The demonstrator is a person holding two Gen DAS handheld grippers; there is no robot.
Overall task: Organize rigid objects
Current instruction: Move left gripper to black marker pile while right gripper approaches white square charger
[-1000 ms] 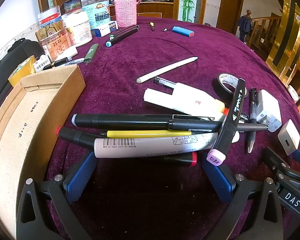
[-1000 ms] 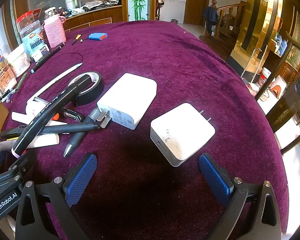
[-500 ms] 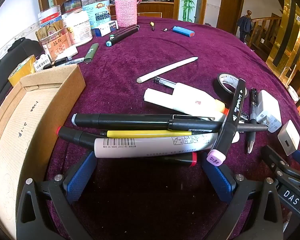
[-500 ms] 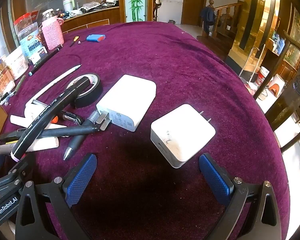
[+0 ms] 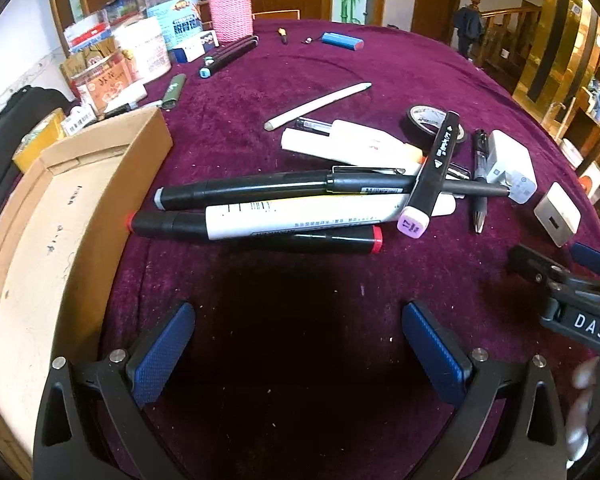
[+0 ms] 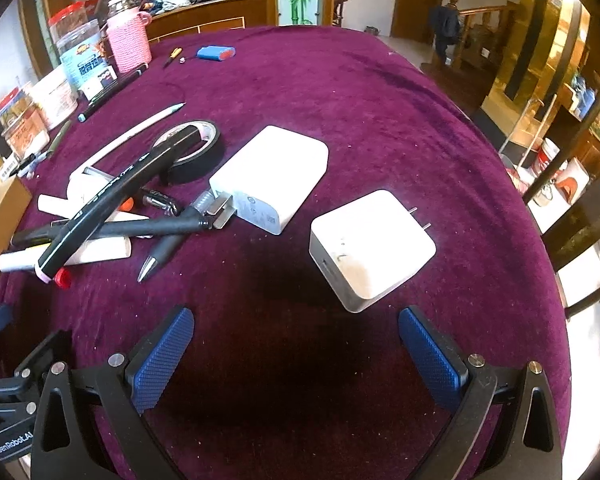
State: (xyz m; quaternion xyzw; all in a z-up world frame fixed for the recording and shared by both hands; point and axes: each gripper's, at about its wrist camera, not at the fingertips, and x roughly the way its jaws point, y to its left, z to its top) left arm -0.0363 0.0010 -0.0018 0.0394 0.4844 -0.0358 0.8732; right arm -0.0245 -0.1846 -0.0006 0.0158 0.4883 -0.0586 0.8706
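Note:
A pile of markers and pens point(image 5: 292, 208) lies on the purple tablecloth, with a black marker with a pink cap point(image 5: 432, 176) tilted across it. My left gripper point(image 5: 300, 344) is open and empty, just short of the pile. A cardboard box point(image 5: 60, 216) stands at the left. My right gripper point(image 6: 296, 344) is open and empty, just in front of a small white charger point(image 6: 372, 248). A larger white charger point(image 6: 272, 176) and a black tape roll point(image 6: 196, 152) lie behind it.
Jars, tins and a pink knitted bottle point(image 5: 232, 4) stand at the table's far left. A white stylus point(image 5: 316, 106), a blue lighter point(image 5: 342, 40) and more markers point(image 5: 228, 56) lie further back. The table edge falls away at the right point(image 6: 540, 240).
Both grippers have drawn back and lifted slightly from the objects. Nothing on the table has moved.

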